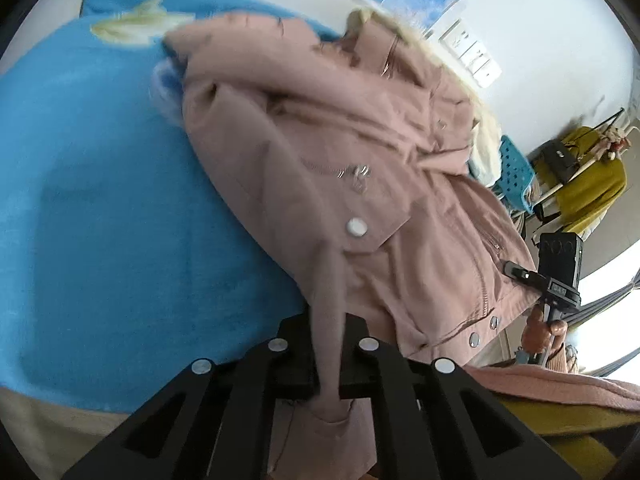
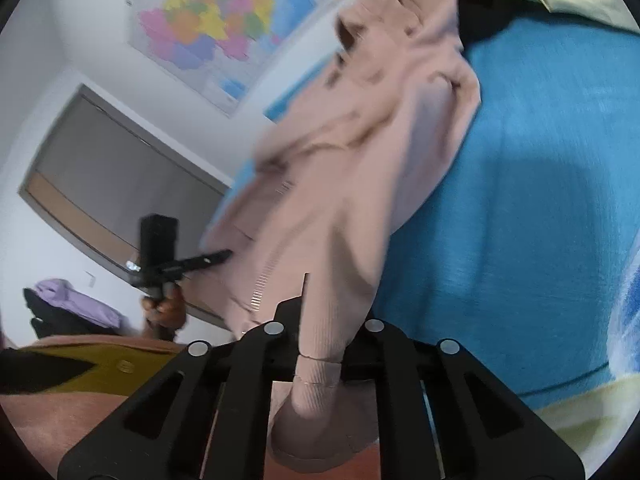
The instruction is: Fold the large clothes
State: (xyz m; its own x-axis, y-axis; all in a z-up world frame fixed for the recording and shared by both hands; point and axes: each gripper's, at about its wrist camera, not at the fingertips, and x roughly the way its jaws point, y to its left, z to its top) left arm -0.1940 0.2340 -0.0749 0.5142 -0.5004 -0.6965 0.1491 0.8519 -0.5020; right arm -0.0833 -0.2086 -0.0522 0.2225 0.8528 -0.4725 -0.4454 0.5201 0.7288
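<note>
A pink jacket with a fur-trimmed hood, zips and snap buttons lies crumpled on a blue blanket. My left gripper is shut on a narrow strip of the jacket's near edge, which runs between the fingers and hangs down behind them. In the right wrist view the jacket is drawn up from the blanket. My right gripper is shut on the sleeve's ribbed cuff. Each gripper shows in the other's view, at the jacket's far side: the right gripper and the left gripper, each held by a hand.
A coloured map and a grey framed panel hang on the white wall. A teal stool and a rack with a yellow garment stand beyond the bed. Purple clothing lies at the far left.
</note>
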